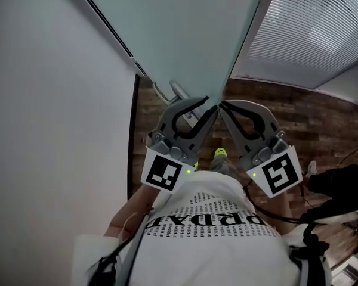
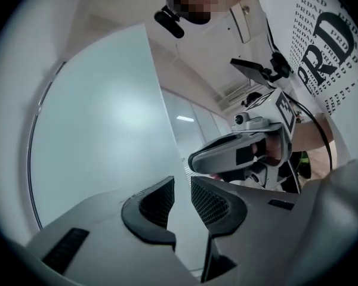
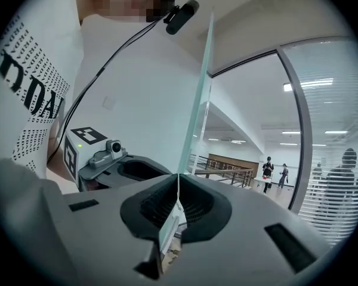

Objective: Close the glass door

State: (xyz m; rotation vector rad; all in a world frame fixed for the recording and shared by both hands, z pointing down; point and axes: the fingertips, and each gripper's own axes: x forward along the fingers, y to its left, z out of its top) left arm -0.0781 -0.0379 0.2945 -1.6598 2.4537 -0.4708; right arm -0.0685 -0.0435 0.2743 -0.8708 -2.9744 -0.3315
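Observation:
The frosted glass door (image 1: 179, 22) hangs down from the top of the head view, its free edge ending between my two grippers. My left gripper (image 1: 210, 107) and right gripper (image 1: 222, 106) meet tip to tip at that edge. In the right gripper view the glass door (image 3: 200, 100) stands edge-on and runs straight down between the pads of my right gripper (image 3: 178, 204), which is shut on it. The left gripper view shows the door's broad face (image 2: 101, 130), its edge dropping into the narrow gap of my left gripper (image 2: 182, 198).
A white wall (image 1: 53, 130) stands close on the left. A metal handle bar (image 1: 174, 91) shows behind the left gripper, over wooden floor (image 1: 298, 115). Window blinds (image 1: 322, 28) fill the upper right. Dark gear and cables (image 1: 340, 183) lie at the right. Distant people (image 3: 268, 165) stand beyond a glass partition.

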